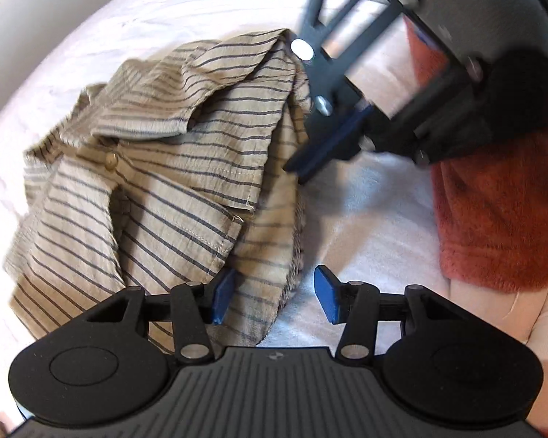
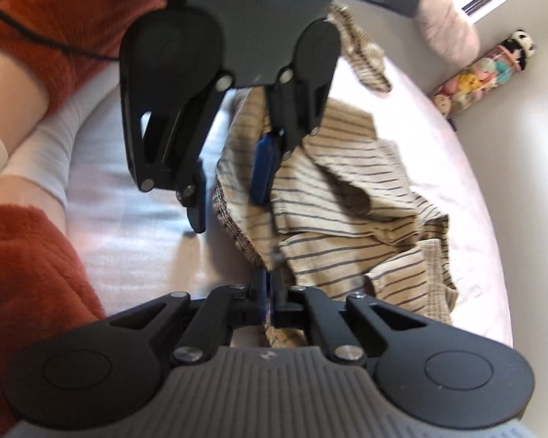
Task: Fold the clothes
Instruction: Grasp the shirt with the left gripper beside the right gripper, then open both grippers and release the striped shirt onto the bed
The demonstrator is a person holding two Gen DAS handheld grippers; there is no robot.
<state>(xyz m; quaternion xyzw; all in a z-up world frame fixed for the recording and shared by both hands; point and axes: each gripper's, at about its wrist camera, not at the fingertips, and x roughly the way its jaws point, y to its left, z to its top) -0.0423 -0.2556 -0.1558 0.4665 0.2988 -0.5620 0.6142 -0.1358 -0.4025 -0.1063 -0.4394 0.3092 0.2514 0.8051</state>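
Bedding, a pale white sheet [image 1: 365, 219], is spread beneath a crumpled beige shirt with thin dark stripes [image 1: 171, 168]. The shirt's near edge is pinched by the closed right gripper [image 2: 268, 294]. The left gripper [image 1: 274, 294] is held wide apart over that edge.
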